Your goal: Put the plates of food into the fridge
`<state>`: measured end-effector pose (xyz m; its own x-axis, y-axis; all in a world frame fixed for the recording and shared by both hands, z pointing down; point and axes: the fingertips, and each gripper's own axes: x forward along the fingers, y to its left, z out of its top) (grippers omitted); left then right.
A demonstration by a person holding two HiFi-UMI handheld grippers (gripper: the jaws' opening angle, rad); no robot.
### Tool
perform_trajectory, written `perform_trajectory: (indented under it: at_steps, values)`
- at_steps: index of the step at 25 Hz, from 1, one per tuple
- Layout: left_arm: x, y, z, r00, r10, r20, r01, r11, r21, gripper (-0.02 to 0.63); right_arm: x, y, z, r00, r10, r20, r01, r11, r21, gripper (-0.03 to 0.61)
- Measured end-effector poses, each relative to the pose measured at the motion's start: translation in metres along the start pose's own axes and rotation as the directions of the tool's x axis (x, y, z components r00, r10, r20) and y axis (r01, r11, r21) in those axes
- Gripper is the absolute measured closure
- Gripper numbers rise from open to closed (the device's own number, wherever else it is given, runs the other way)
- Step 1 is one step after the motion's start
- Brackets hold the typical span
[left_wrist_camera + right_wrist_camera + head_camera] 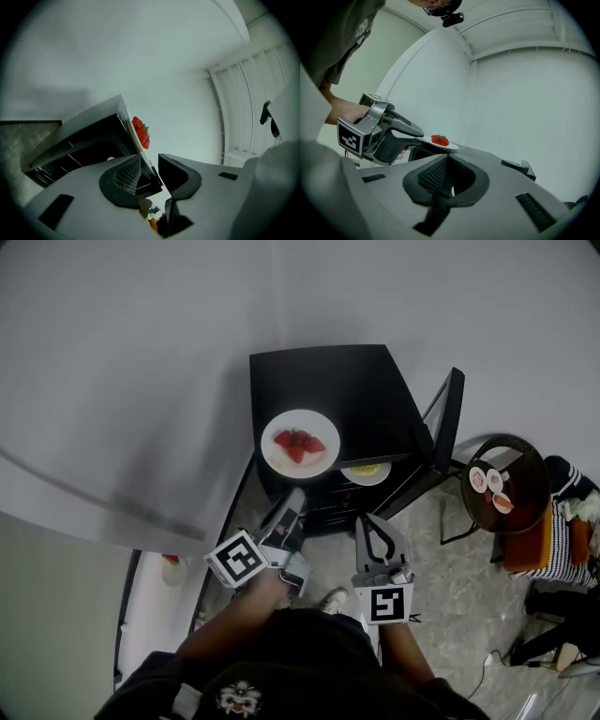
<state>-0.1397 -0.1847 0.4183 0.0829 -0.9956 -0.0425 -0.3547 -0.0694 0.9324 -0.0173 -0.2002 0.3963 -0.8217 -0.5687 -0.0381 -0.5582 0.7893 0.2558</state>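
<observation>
Two fingers of my left gripper (294, 495) stood apart, released, with the near rim of the strawberry plate (321, 463) in the gap between them and not gripped. The plate rested on top of the black fridge (356, 390), at its front left corner, and carried the strawberries (298, 442). The fridge door (445, 418) stood open to the right. A second plate (367, 473) sat on a shelf inside. My right gripper (373, 526) was just beside the left, fingers clenched on nothing. Small dishes (492, 486) lay well apart on a round tabletop (525, 465).
</observation>
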Motion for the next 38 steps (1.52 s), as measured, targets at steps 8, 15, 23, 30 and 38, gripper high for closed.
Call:
perform_trajectory:
  at_steps: [8, 15, 23, 30, 38]
  values:
    - [0.018, 0.011, 0.006, 1.0, -0.03, 0.009, 0.032, 0.959, -0.281, 0.446, -0.001, -0.002, -0.005, 1.0, 0.015, -0.013, -0.016, 1.0, -0.018, 0.552]
    - [0.027, 0.015, 0.019, 0.999, -0.019, 0.039, 0.032, 0.931, -0.365, 0.441, -0.004, -0.003, -0.009, 0.999, 0.031, -0.045, -0.033, 0.998, -0.047, 0.552]
    - [0.039, 0.017, 0.02, 1.0, -0.005, 0.017, 0.012, 0.903, -0.429, 0.44, -0.006, -0.001, -0.01, 0.997, 0.043, -0.056, -0.047, 0.997, -0.065, 0.551]
    - [0.039, 0.024, 0.018, 1.0, 0.023, 0.018, -0.012, 0.893, -0.449, 0.506, -0.008, -0.003, -0.011, 0.998, 0.046, -0.05, -0.049, 0.996, -0.074, 0.552]
    - [0.04, 0.019, 0.018, 1.0, 0.006, 0.022, 0.004, 0.905, -0.426, 0.577, -0.011, -0.003, -0.016, 0.996, 0.052, -0.076, -0.058, 0.995, -0.085, 0.552]
